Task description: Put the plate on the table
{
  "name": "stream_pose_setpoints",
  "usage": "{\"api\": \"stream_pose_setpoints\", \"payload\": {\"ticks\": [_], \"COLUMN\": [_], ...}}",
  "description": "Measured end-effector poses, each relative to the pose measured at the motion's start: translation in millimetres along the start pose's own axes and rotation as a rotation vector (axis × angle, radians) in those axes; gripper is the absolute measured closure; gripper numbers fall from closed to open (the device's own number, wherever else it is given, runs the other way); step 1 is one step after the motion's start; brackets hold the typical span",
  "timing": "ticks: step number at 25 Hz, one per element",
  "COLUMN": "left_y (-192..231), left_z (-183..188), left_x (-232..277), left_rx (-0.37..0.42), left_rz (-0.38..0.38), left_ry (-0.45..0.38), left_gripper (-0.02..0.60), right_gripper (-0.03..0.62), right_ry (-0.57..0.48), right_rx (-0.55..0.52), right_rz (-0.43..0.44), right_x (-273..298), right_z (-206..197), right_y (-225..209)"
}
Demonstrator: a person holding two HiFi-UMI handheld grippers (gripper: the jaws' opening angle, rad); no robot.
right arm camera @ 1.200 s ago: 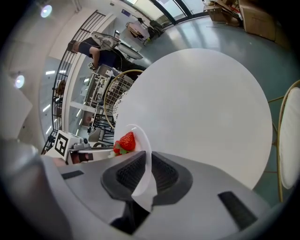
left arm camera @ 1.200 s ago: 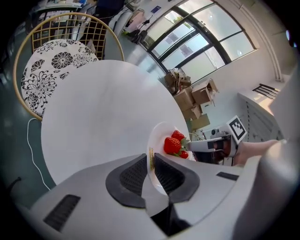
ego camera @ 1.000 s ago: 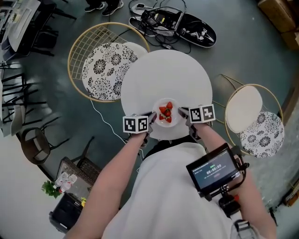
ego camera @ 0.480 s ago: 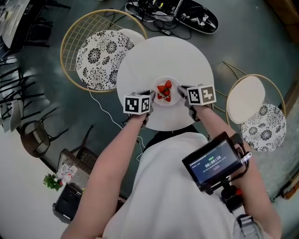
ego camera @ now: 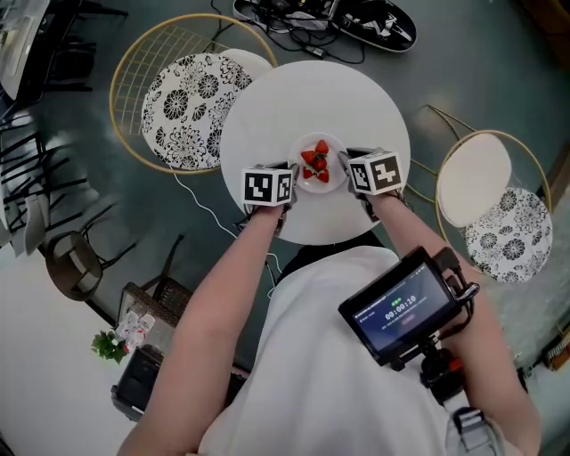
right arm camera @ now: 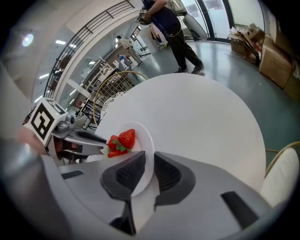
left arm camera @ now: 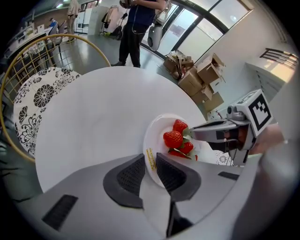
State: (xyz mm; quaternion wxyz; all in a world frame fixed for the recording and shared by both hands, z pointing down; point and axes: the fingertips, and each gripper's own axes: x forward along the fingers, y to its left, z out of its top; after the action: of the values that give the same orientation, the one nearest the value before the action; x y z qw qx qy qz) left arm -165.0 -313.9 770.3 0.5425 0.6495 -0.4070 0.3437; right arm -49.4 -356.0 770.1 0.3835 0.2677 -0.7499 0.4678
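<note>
A small white plate (ego camera: pixel 318 166) carrying strawberries (ego camera: pixel 316 162) is over the near half of the round white table (ego camera: pixel 312 98). My left gripper (ego camera: pixel 292 175) is shut on the plate's left rim and my right gripper (ego camera: pixel 343 166) on its right rim. In the left gripper view the plate (left arm camera: pixel 157 136) runs between the dark pads of the gripper (left arm camera: pixel 151 161), with the strawberries (left arm camera: pixel 174 138) beyond. The right gripper view shows the rim (right arm camera: pixel 144 143) pinched by the gripper (right arm camera: pixel 149 168). Whether the plate touches the tabletop cannot be told.
A gold wire chair with a flowered cushion (ego camera: pixel 187 98) stands left of the table, and another chair (ego camera: pixel 494 214) right of it. Cables and a black case (ego camera: pixel 356 22) lie on the floor beyond. A person (left arm camera: pixel 136 23) stands past the table near cardboard boxes (left arm camera: pixel 201 77).
Both grippers have carried the plate away from the table's near edge and farther in toward its middle.
</note>
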Motion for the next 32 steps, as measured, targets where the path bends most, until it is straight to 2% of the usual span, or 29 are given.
{"api": "stream_pose_setpoints", "payload": {"ticks": [2, 5, 7, 19, 25, 32], "left_y": [0.1, 1.6, 1.4, 10.3, 2.0, -15.0], "left_z": [0.3, 1.4, 2.9, -24.9, -47.0, -39.5], "left_x": [-0.3, -1.7, -1.8, -24.9, -45.6, -48.8], "left_rx": [0.007, 0.074, 0.101, 0.046, 0.069, 0.092], "left_rz": [0.027, 0.101, 0.132, 0.135, 0.116, 0.054], "left_ry": [0.006, 0.011, 0.012, -0.024, -0.076, -0.128], "left_gripper": [0.522, 0.497, 0.486, 0.485, 0.485, 0.486], "right_gripper": [0.553, 0.545, 0.542, 0.542, 0.543, 0.545], "right_ry": [-0.002, 0.001, 0.001, -0.125, -0.182, -0.196], "right_rx": [-0.054, -0.161, -0.193, -0.083, -0.057, -0.017], "right_rz": [-0.032, -0.074, -0.086, -0.071, -0.050, -0.020], "right_x": [-0.2, 0.4, -0.2, -19.3, -36.5, -35.6], "right_z": [-0.2, 0.5, 1.0, 6.5, -11.7, -11.6], "right_y": [0.7, 2.7, 1.9, -1.6, 22.1, 25.3]}}
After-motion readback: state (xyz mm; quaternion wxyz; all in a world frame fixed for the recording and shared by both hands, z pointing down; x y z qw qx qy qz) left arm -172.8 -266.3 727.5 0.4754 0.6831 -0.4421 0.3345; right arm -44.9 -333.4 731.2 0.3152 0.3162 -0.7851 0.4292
